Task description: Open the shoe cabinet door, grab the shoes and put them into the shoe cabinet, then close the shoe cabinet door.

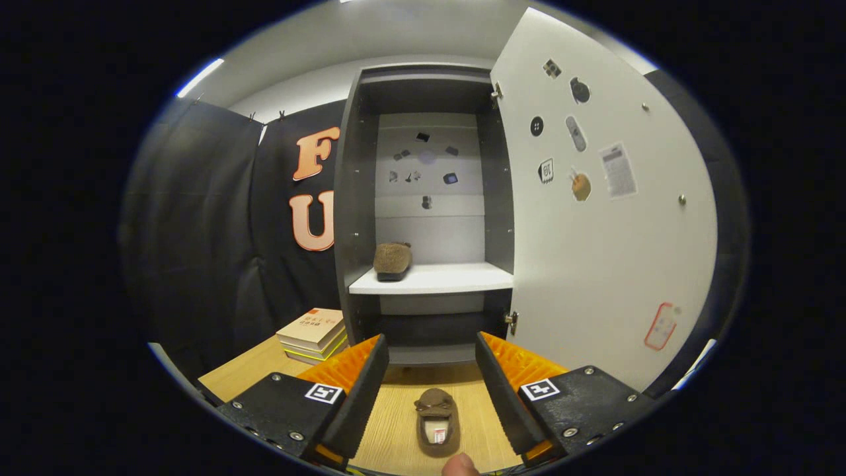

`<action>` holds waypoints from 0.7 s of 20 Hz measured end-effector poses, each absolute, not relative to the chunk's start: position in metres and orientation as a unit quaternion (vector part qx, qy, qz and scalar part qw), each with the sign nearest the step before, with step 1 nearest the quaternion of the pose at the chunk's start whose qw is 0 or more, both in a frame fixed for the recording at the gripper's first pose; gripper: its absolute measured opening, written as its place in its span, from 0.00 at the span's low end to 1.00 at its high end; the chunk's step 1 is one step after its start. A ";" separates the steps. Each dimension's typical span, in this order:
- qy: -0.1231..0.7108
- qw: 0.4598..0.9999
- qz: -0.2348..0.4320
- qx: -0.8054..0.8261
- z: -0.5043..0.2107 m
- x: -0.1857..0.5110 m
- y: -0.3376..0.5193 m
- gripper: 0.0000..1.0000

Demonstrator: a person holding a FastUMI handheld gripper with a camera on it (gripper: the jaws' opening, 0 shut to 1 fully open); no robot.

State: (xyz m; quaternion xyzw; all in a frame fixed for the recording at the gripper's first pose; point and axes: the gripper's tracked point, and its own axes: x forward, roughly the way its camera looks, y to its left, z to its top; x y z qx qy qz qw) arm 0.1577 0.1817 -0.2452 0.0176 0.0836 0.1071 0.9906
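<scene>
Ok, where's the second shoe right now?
In the gripper view, the second shoe lies on the wooden table between the open gripper fingers, in front of the open cabinet; the first shoe sits on its white shelf.

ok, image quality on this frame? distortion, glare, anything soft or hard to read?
Gripper view: strong fisheye, so the open cabinet door bows outward. The ceiling light strip is blown out. The cabinet top and base sit in shadow; the shoe on the shelf is lit but soft. The shoe on the table lies between the open fingers of the gripper, reasonably sharp. Door stickers are too small to read.
</scene>
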 end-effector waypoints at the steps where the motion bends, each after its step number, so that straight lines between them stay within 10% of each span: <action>1: 0.103 0.988 0.114 0.020 -0.266 0.159 0.185 0.83; 14: 0.263 0.956 0.124 0.045 -0.474 0.184 0.211 0.79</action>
